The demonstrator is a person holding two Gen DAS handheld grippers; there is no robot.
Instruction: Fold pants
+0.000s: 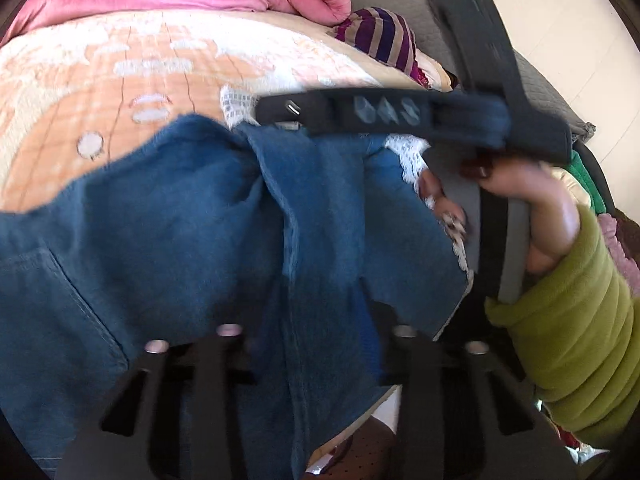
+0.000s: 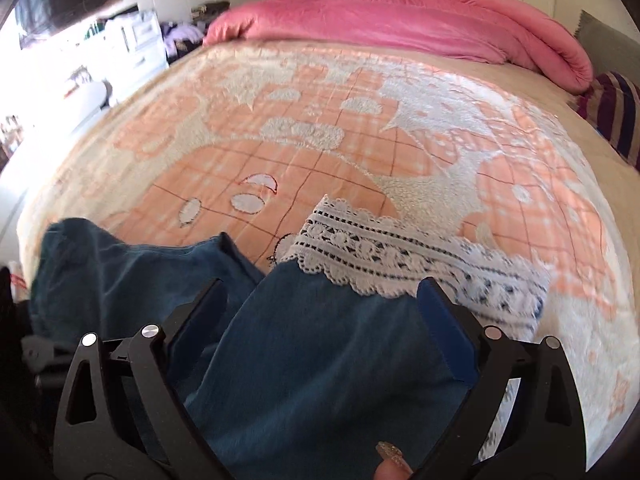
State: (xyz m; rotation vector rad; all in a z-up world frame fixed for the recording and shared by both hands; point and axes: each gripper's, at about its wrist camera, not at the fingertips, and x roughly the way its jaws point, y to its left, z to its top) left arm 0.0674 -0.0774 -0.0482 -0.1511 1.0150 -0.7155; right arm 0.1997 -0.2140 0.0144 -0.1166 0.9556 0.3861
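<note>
Blue denim pants [image 1: 168, 240] with a white lace hem [image 2: 400, 256] lie on a peach patterned bedspread [image 2: 320, 120]. In the left wrist view my left gripper [image 1: 316, 312] is shut on a fold of the denim, fabric draped over its fingers. The right gripper [image 1: 400, 114] shows there from the side, over the lace hem, held by a hand in a green sleeve. In the right wrist view my right gripper [image 2: 320, 296] is open, its blue-padded fingers [image 2: 448, 332] straddling the pant leg [image 2: 320, 360] just behind the lace.
A pink duvet [image 2: 400, 20] lies bunched along the far edge of the bed. A striped purple pillow [image 2: 616, 112] sits at the right. White furniture and clutter [image 2: 120, 48] stand beyond the bed's left side. Grey headboard [image 1: 432, 20] at the right.
</note>
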